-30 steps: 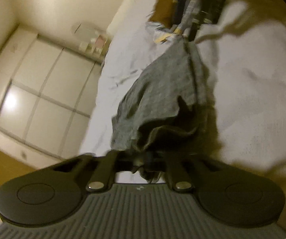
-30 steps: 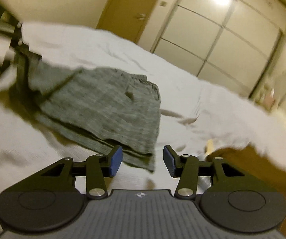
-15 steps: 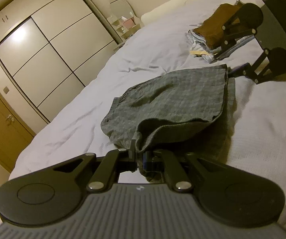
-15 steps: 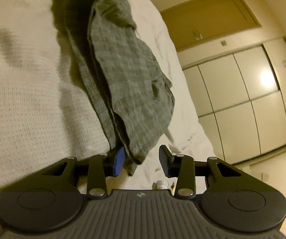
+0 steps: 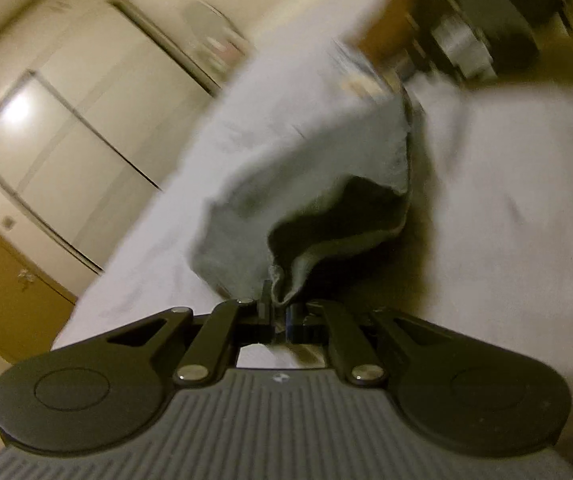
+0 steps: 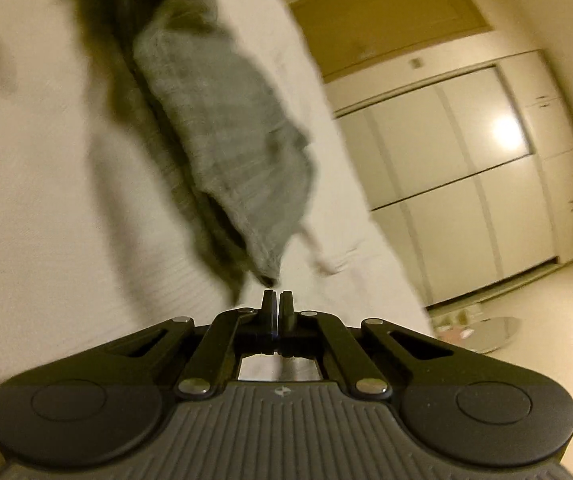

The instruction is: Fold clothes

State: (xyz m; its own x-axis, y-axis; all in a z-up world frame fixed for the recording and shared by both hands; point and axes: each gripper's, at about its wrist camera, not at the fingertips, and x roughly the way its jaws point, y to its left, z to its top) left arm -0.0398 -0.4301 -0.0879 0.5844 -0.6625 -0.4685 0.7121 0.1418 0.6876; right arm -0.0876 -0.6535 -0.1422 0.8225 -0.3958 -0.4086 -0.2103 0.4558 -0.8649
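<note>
A grey checked garment [image 5: 306,168] lies partly folded on the white bed [image 5: 506,200]. My left gripper [image 5: 278,314] is shut on its near corner, and the cloth rises from the bed to the fingers. In the right wrist view the same garment [image 6: 226,140] stretches away over the bed [image 6: 38,200]. My right gripper [image 6: 277,304] is shut, with the garment's near tip pinched at its fingertips. Both views are motion-blurred. The dark blurred shape at the top right of the left wrist view is the right gripper's body [image 5: 466,40].
A pile of other clothes with a brown piece [image 5: 382,28] on top lies further up the bed. White sliding wardrobe doors [image 6: 446,152] and a brown door [image 6: 386,20] stand beyond the bed. A round mirror [image 6: 494,332] lies on the floor.
My right gripper has gone from open to shut at the garment's corner. Both grippers are moving and the views have swung. My left gripper keeps its hold on the cloth.
</note>
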